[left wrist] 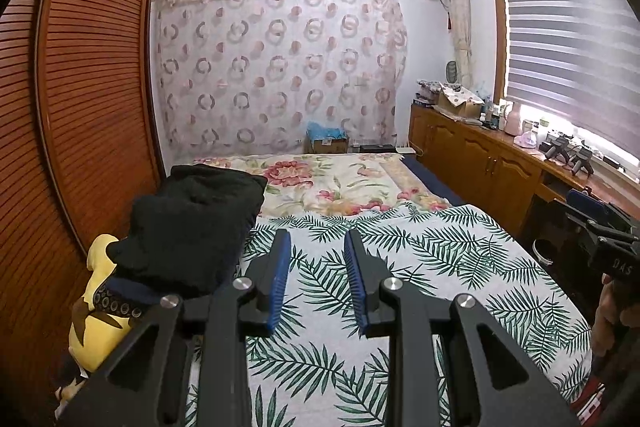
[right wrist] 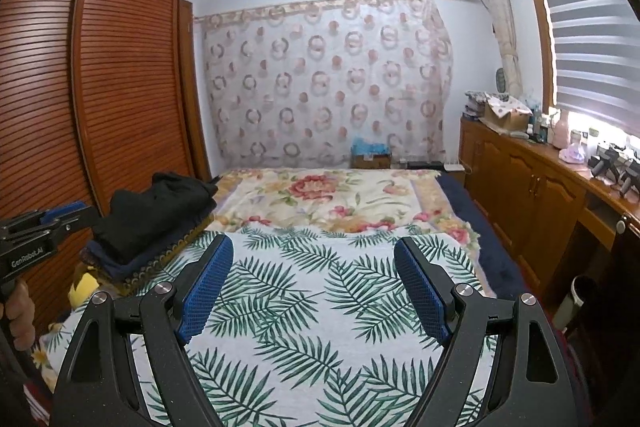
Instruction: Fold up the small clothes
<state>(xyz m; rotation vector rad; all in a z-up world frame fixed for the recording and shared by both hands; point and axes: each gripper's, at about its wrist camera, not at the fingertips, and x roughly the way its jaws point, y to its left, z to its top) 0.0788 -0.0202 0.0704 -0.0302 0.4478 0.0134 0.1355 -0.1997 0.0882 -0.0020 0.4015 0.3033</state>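
Both my wrist cameras look forward along their fingers, tilted slightly down over the bed, toward the curtain far ahead. They share the stacked clothes at left, the cabinets at right.

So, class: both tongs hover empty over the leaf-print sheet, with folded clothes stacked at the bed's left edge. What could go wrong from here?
1. The black garment tops a stack at the bed's edge; a careless nudge might topple it.
2. The left tongs stand narrowly apart and may need opening wider before gripping cloth.
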